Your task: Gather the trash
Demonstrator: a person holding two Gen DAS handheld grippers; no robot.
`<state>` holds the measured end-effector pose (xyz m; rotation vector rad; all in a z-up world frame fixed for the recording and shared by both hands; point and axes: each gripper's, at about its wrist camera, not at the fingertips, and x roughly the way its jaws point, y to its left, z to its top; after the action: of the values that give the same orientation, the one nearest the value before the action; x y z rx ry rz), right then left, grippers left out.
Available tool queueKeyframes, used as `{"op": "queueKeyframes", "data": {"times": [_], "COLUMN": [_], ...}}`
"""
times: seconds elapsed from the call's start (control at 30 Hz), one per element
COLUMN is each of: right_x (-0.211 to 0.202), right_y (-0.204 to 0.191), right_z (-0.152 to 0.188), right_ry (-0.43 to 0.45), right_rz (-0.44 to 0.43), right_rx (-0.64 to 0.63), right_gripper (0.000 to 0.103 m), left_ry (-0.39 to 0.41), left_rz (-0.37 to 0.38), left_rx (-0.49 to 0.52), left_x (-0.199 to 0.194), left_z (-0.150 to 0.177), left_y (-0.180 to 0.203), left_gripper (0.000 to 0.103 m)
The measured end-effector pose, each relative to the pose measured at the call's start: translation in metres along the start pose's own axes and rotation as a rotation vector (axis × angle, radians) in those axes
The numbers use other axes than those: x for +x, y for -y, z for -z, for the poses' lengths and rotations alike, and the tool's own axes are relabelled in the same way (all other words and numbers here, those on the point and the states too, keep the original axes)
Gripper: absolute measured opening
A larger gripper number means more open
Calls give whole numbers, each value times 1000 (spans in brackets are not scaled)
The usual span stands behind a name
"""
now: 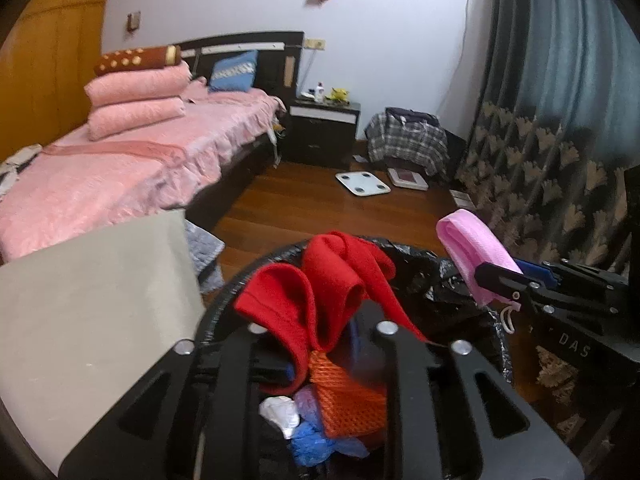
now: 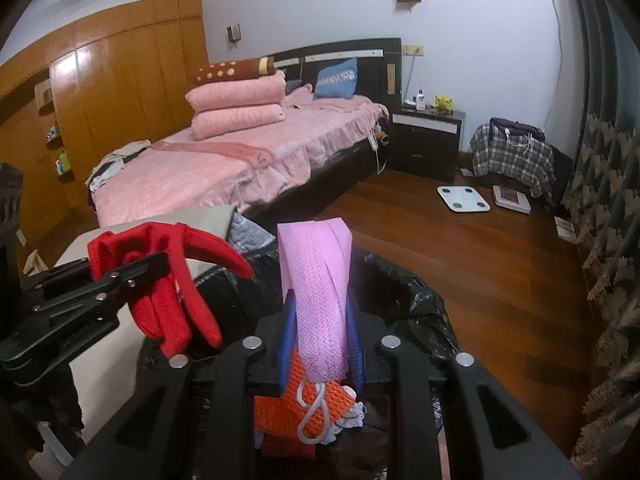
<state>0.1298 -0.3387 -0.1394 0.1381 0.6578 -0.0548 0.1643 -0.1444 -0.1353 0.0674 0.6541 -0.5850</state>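
My left gripper (image 1: pixel 320 344) is shut on a red cloth (image 1: pixel 320 288) and holds it over a bin lined with a black bag (image 1: pixel 424 268). The same red cloth (image 2: pixel 160 272) hangs from that gripper in the right wrist view. My right gripper (image 2: pixel 322 340) is shut on a pink mesh cloth (image 2: pixel 316 280) above the bin (image 2: pixel 400 280); it also shows in the left wrist view (image 1: pixel 472 248). Inside the bin lie an orange net (image 1: pixel 348 396), blue plastic (image 1: pixel 316 440) and white scraps (image 1: pixel 280 412).
A beige-topped surface (image 1: pixel 92 312) stands just left of the bin. A bed with pink covers (image 2: pixel 224 168) is behind it, a dark nightstand (image 2: pixel 424 140) farther back. White scales (image 2: pixel 463 199) and a plaid bag (image 2: pixel 512 156) lie on the wooden floor; curtains (image 2: pixel 608 200) hang on the right.
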Motion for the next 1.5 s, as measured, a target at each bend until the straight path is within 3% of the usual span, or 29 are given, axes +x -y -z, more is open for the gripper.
{"op": "queueKeyframes", "data": {"times": [0.03,0.07,0.1,0.17,0.27,0.33,0.5,0.8,1.5], "right_x": [3,4,5,4,1,-4,-15,-50,-115], "right_y": [1,2,5,6,6,4,-6,-33,-83], "right_z": [0,1,3,5,7,7,6,-6,-19], "right_ry": [-8,-14,-17,-15,-1,13,40,58,142], "right_rz": [5,15,18,22,26,24,8,-89,-154], "right_rx": [-2,0,5,9,2,-4,-22,-2,-54], "right_gripper": [30,32,36,47,61,78,96,97,97], "left_ry": [-19,-37,-48,-69,-79,-75,-30,60,192], "left_rz": [13,20,25,29,24,13,-55,-151,-249], "left_rx": [-1,-2,-3,2,-6,-7,-19,-45,-69], "left_x": [6,12,14,15,10,3,-28,-92,-197], "left_z": [1,3,5,11,19,23,22,6,6], "left_y": [-1,-1,-3,-7,-17,-23,-34,-42,-35], "left_gripper": [39,54,58,61,74,78,89,94,94]}}
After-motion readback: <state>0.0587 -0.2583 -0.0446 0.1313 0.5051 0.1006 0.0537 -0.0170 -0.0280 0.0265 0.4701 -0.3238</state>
